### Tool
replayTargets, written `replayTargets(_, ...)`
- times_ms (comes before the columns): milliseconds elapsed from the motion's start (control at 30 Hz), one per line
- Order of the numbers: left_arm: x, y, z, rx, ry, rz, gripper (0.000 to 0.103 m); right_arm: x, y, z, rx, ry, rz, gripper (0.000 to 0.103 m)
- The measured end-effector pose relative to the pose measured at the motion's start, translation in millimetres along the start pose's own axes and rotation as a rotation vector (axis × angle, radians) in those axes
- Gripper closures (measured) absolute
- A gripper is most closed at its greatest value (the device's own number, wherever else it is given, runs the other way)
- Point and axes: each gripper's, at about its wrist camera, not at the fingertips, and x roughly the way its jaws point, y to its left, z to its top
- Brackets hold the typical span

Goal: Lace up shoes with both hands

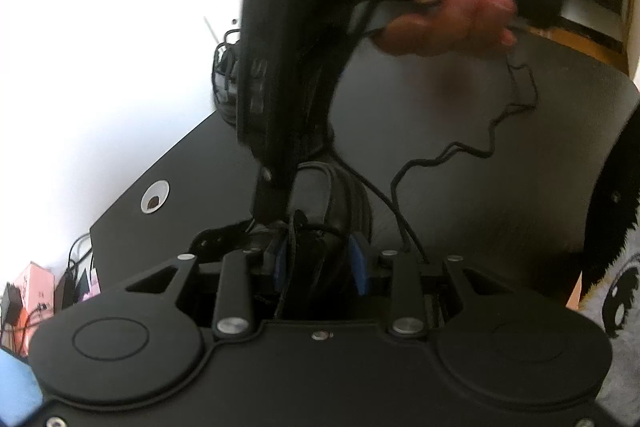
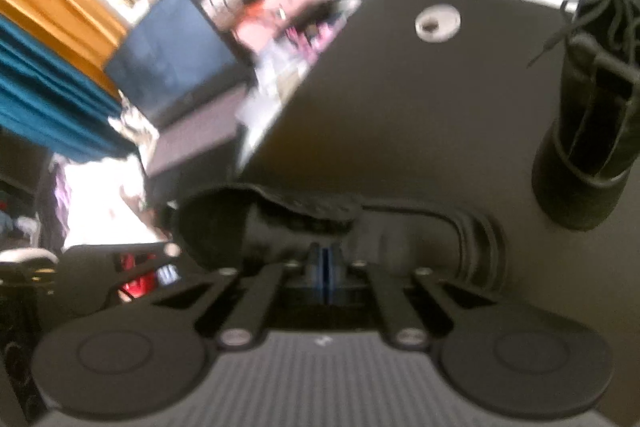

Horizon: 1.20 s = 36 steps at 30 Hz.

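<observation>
From the left wrist, the left gripper (image 1: 320, 263) with blue pads stood part open around the black leather shoe (image 1: 320, 251) and its thin black lace (image 1: 452, 153); whether they pressed was unclear. The right gripper (image 1: 272, 199), held by a hand (image 1: 444, 15), dipped in from above. The dark matte table (image 1: 460, 155) lay bare to the right.

From the right wrist, the right gripper's (image 2: 325, 269) pads met, closed at the shoe's collar (image 2: 272, 223). A second black boot (image 2: 592, 107) stood apart by the table's far edge, past a silver cable grommet (image 2: 437, 20). No writing was readable.

Black gripper (image 1: 320, 263), blue-padded fingers (image 1: 360, 263)
</observation>
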Motion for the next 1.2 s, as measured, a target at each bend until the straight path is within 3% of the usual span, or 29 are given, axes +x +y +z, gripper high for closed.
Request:
replayTargets(233,-0.4,18.5,3.1,-0.126,0.013,-0.041,0.067,-57.4,-2.3,-17.1,0.098,-0.377,0.123,0.1)
replayTargets(333,-10.7,34.2,8.6,-0.216,-0.017,-0.044,0.067,-82.5,3.1,-26.4,0.097,-0.5,0.147,0.1)
replayTargets(433,-25.8,53.3,21.4,-0.317,-0.072,-0.047,0.068,-101.7,12.2,-39.1,0.067,-0.57,0.169,0.1)
replayTargets(533,-32.5,59.5,39.0,-0.336,-0.115,-0.033,0.07,-115.9,20.2,-46.6,0.041,-0.617,0.197,0.1)
replayTargets(600,-32.2,57.1,49.6,-0.321,-0.133,-0.026,0.076,-126.4,26.2,-50.0,0.027,-0.654,0.217,0.1)
replayTargets(667,-34.6,55.2,57.5,-0.323,-0.155,-0.033,0.094,-139.6,31.3,-53.0,0.019,-0.698,0.239,0.1)
replayTargets(733,-43.9,56.9,63.1,-0.346,-0.196,-0.048,0.099,-154.6,32.9,-57.9,0.02,-0.746,0.261,0.1)
replayTargets(1033,-106.0,61.4,98.1,-0.362,-0.395,-0.133,0.1,-222.3,43.7,-79.6,0.015,-0.975,0.366,0.1)
replayTargets(1200,-103.0,57.1,98.5,-0.369,-0.379,-0.189,0.1,-230.4,46.6,-84.4,-0.001,-0.993,0.354,0.1)
